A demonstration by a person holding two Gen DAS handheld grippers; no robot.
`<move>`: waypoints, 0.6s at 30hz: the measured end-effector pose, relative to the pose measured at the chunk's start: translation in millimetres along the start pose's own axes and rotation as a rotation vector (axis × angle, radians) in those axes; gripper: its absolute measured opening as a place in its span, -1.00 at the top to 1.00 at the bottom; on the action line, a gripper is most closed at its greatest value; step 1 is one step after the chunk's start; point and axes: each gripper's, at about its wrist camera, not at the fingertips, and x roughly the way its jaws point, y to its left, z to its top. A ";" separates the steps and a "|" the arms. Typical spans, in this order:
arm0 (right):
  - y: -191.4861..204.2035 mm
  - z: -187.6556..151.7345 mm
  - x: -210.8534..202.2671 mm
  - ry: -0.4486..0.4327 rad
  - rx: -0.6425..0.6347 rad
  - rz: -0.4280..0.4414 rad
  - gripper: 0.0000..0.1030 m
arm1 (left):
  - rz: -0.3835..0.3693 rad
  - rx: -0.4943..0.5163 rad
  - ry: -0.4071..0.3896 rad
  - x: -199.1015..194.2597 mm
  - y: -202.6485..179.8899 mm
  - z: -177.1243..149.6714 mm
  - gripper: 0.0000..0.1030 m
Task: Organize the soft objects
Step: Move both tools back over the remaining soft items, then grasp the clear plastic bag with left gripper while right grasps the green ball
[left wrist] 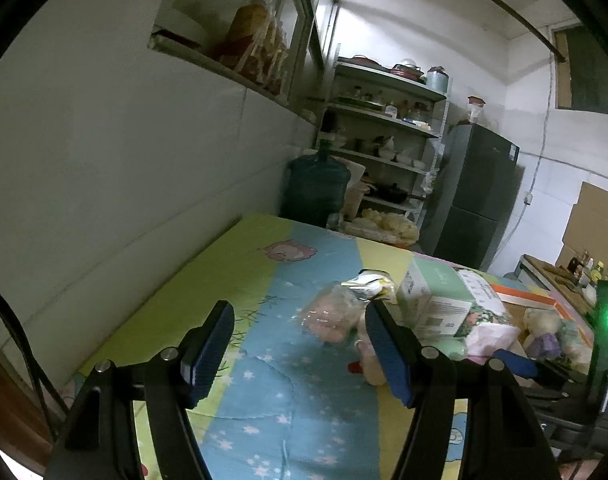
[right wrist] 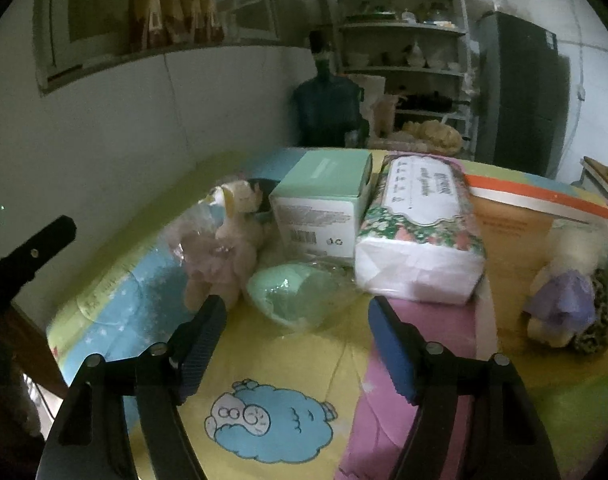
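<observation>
Both grippers empty, jaws wide. Left gripper (left wrist: 300,344) hovers over the patterned cloth (left wrist: 264,400), aimed at the bagged plush toy (left wrist: 332,316), which lies ahead, just past the fingertips and a little toward the right finger; no contact yet. Right gripper (right wrist: 298,338) points at the mint-green soft item in clear wrap (right wrist: 292,292), which sits on the cloth just beyond its fingertips, roughly centred between them. Judgement: wide opening suits these bulky, crinkly, squashy packages, giving room to straddle before closing. Layout in the right wrist view: plush toy at left, green-and-white box (right wrist: 324,204) behind the wrapped item, tissue pack (right wrist: 420,236) to its right and touching the box. At far right, a second cluster of soft toys (right wrist: 568,300) lies on an orange-edged flat tray or box (right wrist: 516,204); cannot tell which. Probably that is the collecting spot, so the left-side items are the ones not yet sorted. Risk: slippery wrap may slide out of the pads.
</observation>
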 end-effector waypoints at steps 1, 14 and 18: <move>0.1 0.7 4.4 0.007 0.000 -0.002 -0.47 | 0.001 0.001 0.001 1.1 1.1 0.0 -0.31; -1.5 6.8 39.0 0.071 0.026 -0.014 -0.47 | -0.031 0.011 0.041 19.6 11.6 -2.6 -0.31; -1.2 10.9 46.0 0.084 0.040 0.020 -0.48 | -0.047 0.028 0.064 28.9 11.0 -1.8 -0.31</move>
